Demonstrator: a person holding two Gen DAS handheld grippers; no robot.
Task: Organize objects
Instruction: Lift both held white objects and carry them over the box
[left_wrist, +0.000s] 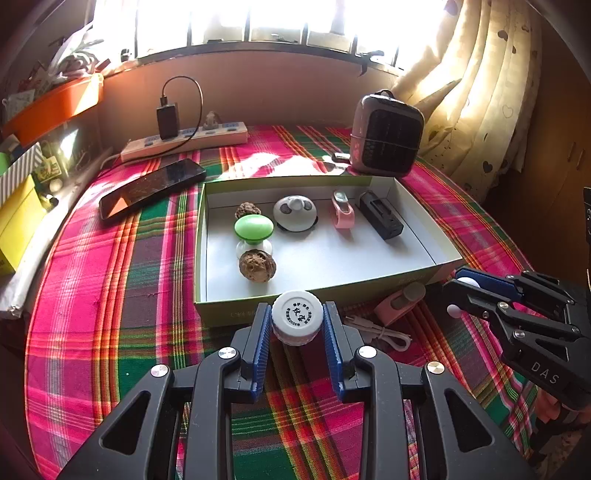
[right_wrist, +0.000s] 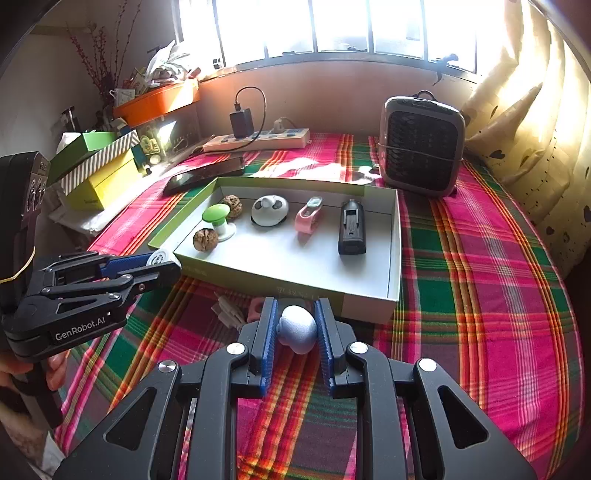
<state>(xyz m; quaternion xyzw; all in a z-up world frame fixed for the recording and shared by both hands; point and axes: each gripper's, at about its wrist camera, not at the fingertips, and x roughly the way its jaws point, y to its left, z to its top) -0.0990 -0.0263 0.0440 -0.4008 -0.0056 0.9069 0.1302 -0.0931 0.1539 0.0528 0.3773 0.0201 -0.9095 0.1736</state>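
My left gripper (left_wrist: 297, 318) is shut on a small white bottle (left_wrist: 297, 314) with a printed cap, held just in front of the near wall of the shallow green-and-white box (left_wrist: 417, 218). My right gripper (right_wrist: 295, 325) is shut on a pale bluish-white lumpy object (right_wrist: 298, 328), also just before the box's (right_wrist: 393, 258) near wall. Inside the box lie two walnuts (left_wrist: 257, 264), a green mushroom-shaped piece (left_wrist: 254, 229), a white round gadget (left_wrist: 294, 213), a pink clip (left_wrist: 342, 211) and a black block (left_wrist: 380, 215). The right gripper (left_wrist: 461, 295) shows at the right of the left wrist view.
On the plaid cloth (left_wrist: 110, 295) before the box lie a pink gadget (left_wrist: 400, 301) and a white cable (left_wrist: 384, 334). A phone (left_wrist: 151, 186), a power strip (left_wrist: 184, 142) and a small heater (left_wrist: 386, 134) stand behind the box. Stacked boxes (right_wrist: 99, 170) crowd the left; a curtain (right_wrist: 535, 129) hangs right.
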